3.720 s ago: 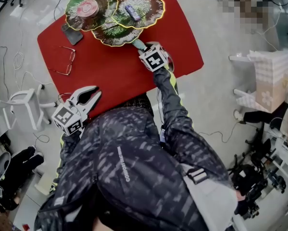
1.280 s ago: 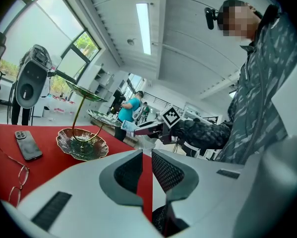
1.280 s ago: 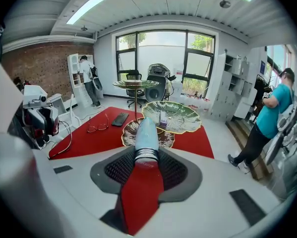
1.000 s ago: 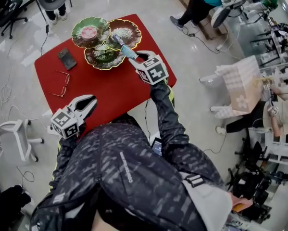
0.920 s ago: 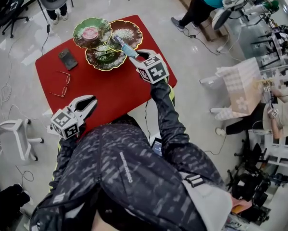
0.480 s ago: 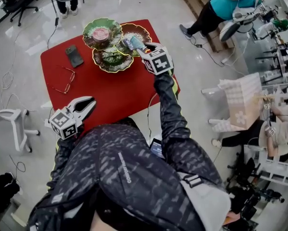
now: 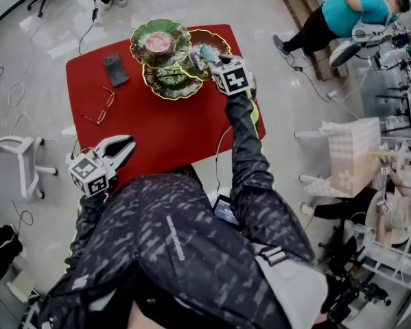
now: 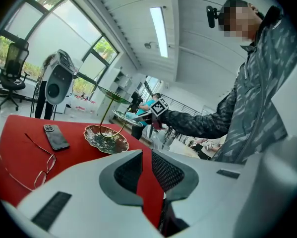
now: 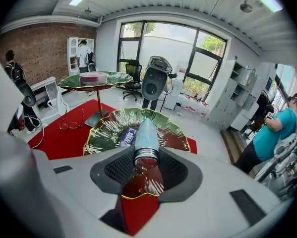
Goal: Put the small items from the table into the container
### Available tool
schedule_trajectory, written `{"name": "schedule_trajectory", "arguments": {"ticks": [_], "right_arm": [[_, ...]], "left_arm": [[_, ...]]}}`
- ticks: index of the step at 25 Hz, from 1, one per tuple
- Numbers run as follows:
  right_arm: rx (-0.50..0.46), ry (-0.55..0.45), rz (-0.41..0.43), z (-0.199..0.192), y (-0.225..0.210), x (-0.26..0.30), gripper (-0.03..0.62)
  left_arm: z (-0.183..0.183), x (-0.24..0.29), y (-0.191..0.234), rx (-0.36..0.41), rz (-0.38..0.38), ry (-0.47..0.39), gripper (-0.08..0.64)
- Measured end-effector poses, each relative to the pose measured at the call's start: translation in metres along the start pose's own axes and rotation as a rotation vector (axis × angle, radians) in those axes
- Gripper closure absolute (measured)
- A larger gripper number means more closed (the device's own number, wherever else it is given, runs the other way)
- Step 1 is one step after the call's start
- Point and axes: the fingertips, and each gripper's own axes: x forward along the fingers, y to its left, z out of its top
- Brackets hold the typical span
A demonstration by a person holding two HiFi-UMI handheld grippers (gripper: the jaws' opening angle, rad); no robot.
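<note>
A three-tier stand of leaf-shaped dishes (image 7: 172,86) sits at the far side of the red table (image 7: 157,129). My right gripper (image 7: 210,57) is shut on a light-blue tube (image 9: 143,133), nose forward, above the red-brown dish (image 9: 101,133). A small blue packet (image 9: 128,135) lies in that dish. The top green dish (image 7: 142,34) carries a pink round item (image 7: 157,43). A dark phone (image 7: 114,69) and glasses (image 7: 99,107) lie on the table's left part. My left gripper (image 7: 123,144) hangs shut and empty over the near left edge.
A white chair (image 7: 16,163) and loose cables (image 7: 16,91) are on the floor to the left. To the right stand a white patterned bag (image 7: 349,149) and a person in a teal top (image 7: 342,16). A loudspeaker on a stand (image 9: 155,86) is beyond the table.
My right gripper has carried the light-blue tube from the front of the lower dish to above the red-brown dish. The left gripper has drifted slightly, still shut.
</note>
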Motion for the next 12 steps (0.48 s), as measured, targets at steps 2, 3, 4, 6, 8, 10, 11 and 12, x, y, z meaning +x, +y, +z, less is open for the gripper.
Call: {"name": "schedule_trajectory", "arguments": {"ticks": [2,3,4,6,8,10,11,12], "right_arm": [[-0.003,0.006,0.001,-0.001,-0.003,0.005,0.439],[-0.004,0.007,0.003,-0.002,-0.004,0.008,0.439],[-0.005,0.008,0.006,-0.002,-0.004,0.010,0.439],[-0.005,0.010,0.014,-0.002,-0.003,0.014,0.439],[-0.003,0.013,0.019,-0.002,-0.002,0.018,0.439],[0.006,0.014,0.016,-0.003,-0.004,0.022,0.439],[0.010,0.013,0.014,-0.003,-0.004,0.023,0.439],[0.012,0.010,0.011,-0.003,-0.004,0.024,0.439]], "left_arm": [[0.002,0.001,0.002,-0.001,0.005,0.007,0.505],[0.002,0.002,0.003,-0.001,0.006,0.008,0.505],[0.002,0.002,0.003,-0.004,0.007,0.008,0.505],[0.002,0.003,0.005,-0.010,0.010,0.012,0.505],[0.000,0.004,0.007,-0.010,0.007,0.013,0.505],[0.001,0.005,0.009,-0.010,0.005,0.011,0.505],[0.002,0.005,0.010,-0.010,0.005,0.009,0.505],[0.003,0.005,0.010,-0.010,0.005,0.007,0.505]]}}
